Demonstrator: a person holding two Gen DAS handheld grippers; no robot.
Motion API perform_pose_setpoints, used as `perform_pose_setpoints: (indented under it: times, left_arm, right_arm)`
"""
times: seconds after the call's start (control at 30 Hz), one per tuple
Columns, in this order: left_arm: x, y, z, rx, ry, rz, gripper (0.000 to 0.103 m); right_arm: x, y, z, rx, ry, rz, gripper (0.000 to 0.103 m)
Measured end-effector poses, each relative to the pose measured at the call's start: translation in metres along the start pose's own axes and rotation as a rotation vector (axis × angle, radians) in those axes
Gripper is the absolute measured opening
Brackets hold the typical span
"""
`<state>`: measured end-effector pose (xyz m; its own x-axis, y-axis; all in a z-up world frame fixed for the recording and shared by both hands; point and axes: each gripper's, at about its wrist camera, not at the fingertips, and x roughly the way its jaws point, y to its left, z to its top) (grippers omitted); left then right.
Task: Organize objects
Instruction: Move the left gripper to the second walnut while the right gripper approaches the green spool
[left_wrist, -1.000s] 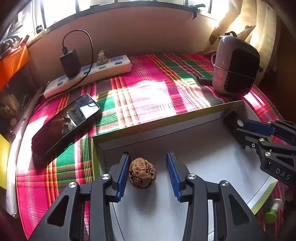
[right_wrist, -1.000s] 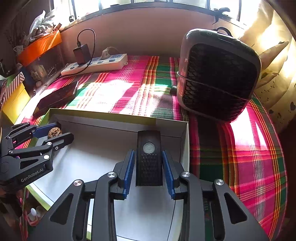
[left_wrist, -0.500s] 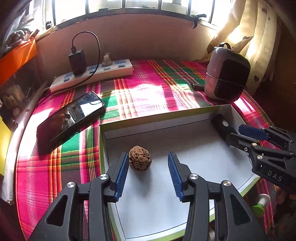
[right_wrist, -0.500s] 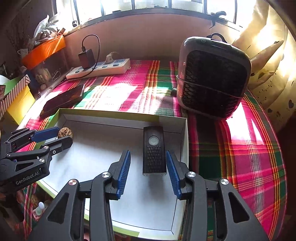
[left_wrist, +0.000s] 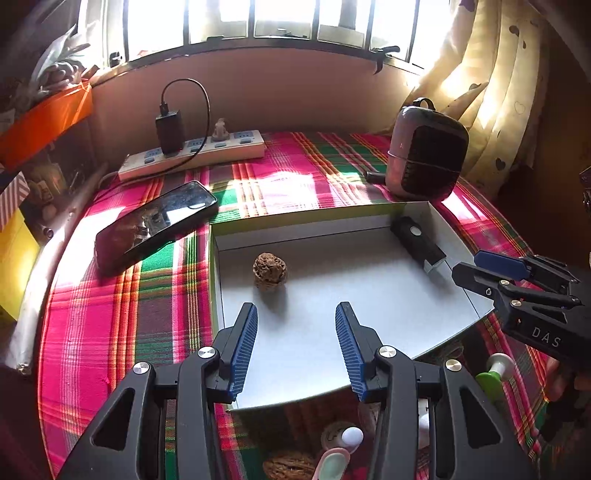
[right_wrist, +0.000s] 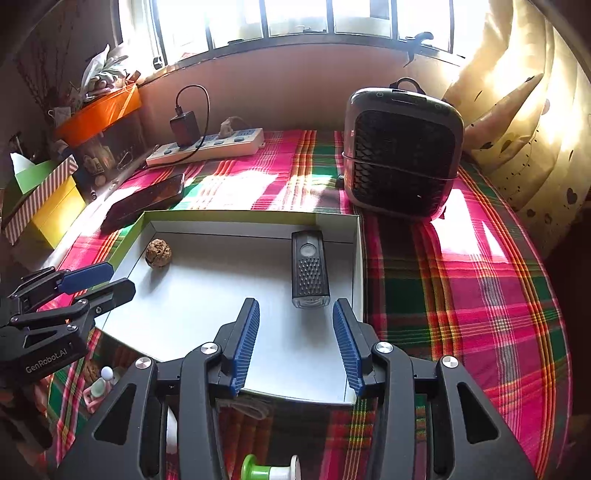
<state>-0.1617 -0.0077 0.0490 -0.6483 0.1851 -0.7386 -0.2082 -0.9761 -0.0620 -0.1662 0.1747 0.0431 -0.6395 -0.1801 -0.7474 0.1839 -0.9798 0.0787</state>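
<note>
Walnut (left_wrist: 270, 272) and remote (left_wrist: 417, 245) in box (left_wrist: 458, 236)

walnut (left_wrist: 270, 272) - rough | phone (left_wrist: 157, 220) - glossy | tablecloth (left_wrist: 122, 314) - woven plaid cloth

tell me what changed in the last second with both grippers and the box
Both pulled back from the box. The left hand-held gripper backed away from the walnut, now lying clear of its open jaws. The right hand-held gripper let go of the black remote; its jaws are opening, nothing between them. Phone, power strip and heater stayed put.
</note>
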Motion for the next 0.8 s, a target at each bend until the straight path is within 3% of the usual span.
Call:
perform_pose_setpoints:
  times: [0.33,0.8]
  left_arm:
    - [-0.027,0.005,-0.02,-0.03,-0.037,0.017,0.043]
    - [-0.052,0.029,-0.063,-0.151,-0.056,-0.01,0.049]
  right_arm:
    - [-0.025,-0.003,-0.021,0.007,-0.037,-0.006,0.048]
    - [-0.048,-0.018,-0.057,0.051,-0.054,0.026,0.048]
